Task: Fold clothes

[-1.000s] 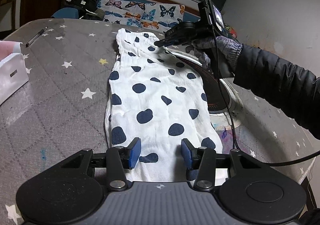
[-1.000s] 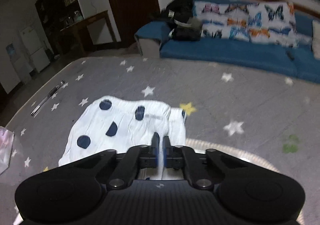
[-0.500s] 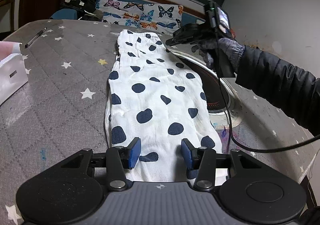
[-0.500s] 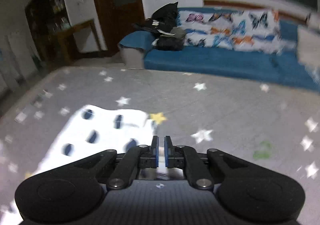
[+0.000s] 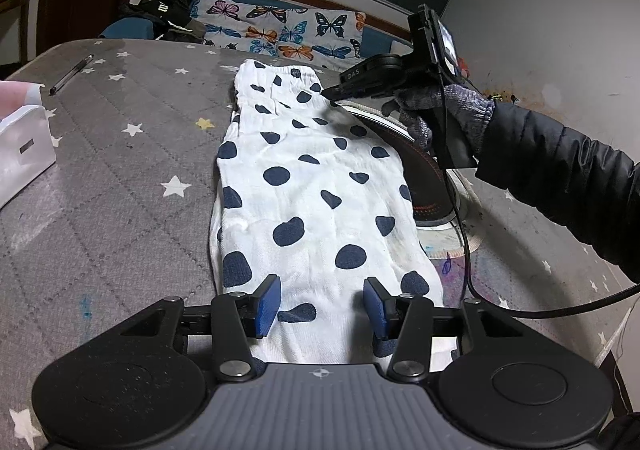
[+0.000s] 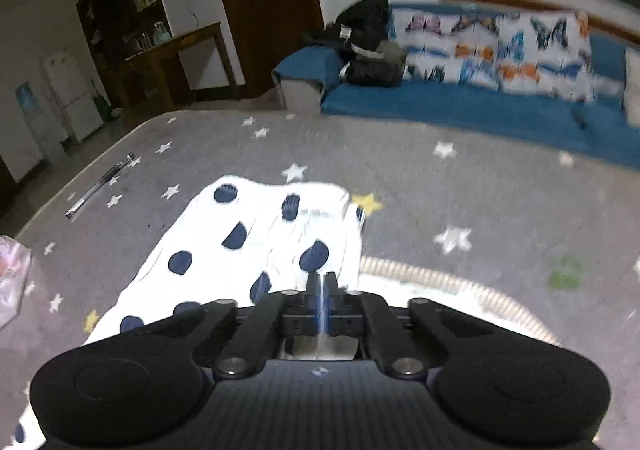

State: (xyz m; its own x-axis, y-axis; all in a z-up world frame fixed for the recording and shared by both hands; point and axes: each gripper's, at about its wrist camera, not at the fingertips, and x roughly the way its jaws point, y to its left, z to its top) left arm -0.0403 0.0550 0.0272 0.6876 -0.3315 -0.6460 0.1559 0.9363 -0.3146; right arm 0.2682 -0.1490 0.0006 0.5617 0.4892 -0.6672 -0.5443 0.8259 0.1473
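- While the left tongs hang spread over the near hem of the spotted garment, pinching nothing, that cloth lies flat along the grey starred table.
- Farther off, the right tongs sit pressed together at its far right edge, seemingly empty.
- Judged step: preparing a fold; next, both must pinch cloth.
- "DAS" reads faintly on the right tool.

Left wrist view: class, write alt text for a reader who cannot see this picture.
A white garment with navy dots lies flat on a grey star-print cover, its near end between the open left gripper. At its far right edge a gloved hand holds the shut right gripper. A pen lies far left.
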